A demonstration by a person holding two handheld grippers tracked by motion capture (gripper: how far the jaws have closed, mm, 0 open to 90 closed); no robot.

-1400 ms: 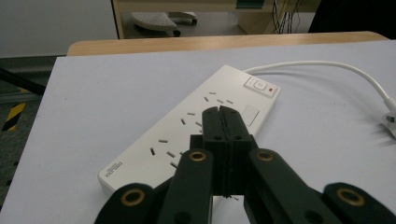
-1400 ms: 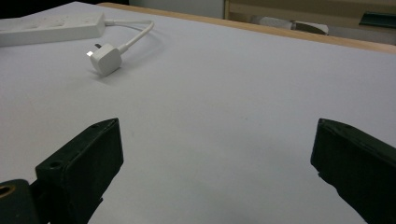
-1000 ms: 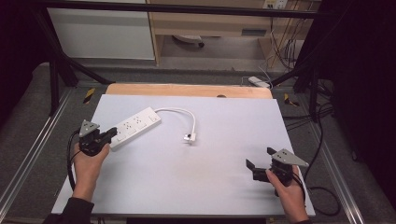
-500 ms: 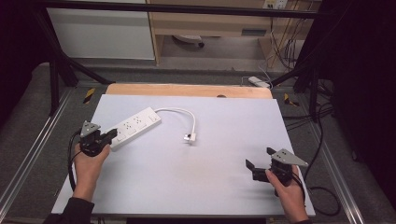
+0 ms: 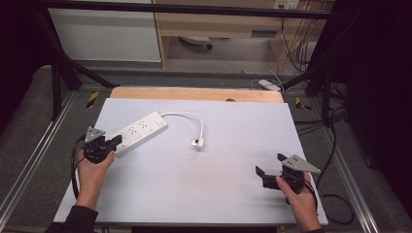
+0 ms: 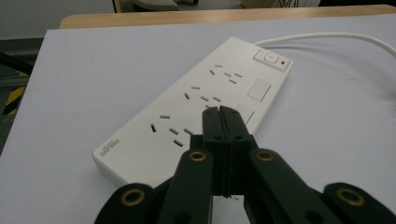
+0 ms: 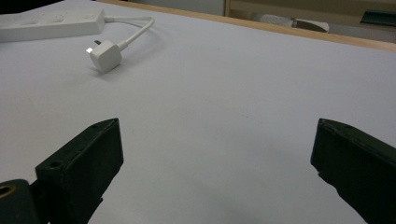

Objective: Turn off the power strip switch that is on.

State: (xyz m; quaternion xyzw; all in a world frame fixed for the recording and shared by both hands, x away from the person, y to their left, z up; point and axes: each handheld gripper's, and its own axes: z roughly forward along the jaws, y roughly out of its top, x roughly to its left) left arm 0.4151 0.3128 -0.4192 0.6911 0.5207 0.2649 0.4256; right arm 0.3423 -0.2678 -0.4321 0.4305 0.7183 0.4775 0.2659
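Note:
A white power strip (image 5: 138,132) lies slanted at the table's left; its several sockets and red-lit switch face up (image 6: 201,100). Its white cable curls right and ends in a white plug (image 5: 197,143), which also lies at the upper left of the right gripper view (image 7: 105,55). My left gripper (image 5: 115,141) is shut with nothing between its jaws, and its tips (image 6: 220,112) rest over the near end of the strip. My right gripper (image 5: 269,165) stands open at the table's right, jaws wide apart (image 7: 215,149) over bare surface, well short of the plug.
The pale tabletop (image 5: 214,189) has a wooden strip (image 5: 194,93) along its far edge. Metal frame rails run along both sides. A second white power strip (image 5: 268,85) and loose cables lie on the floor beyond the table's far right.

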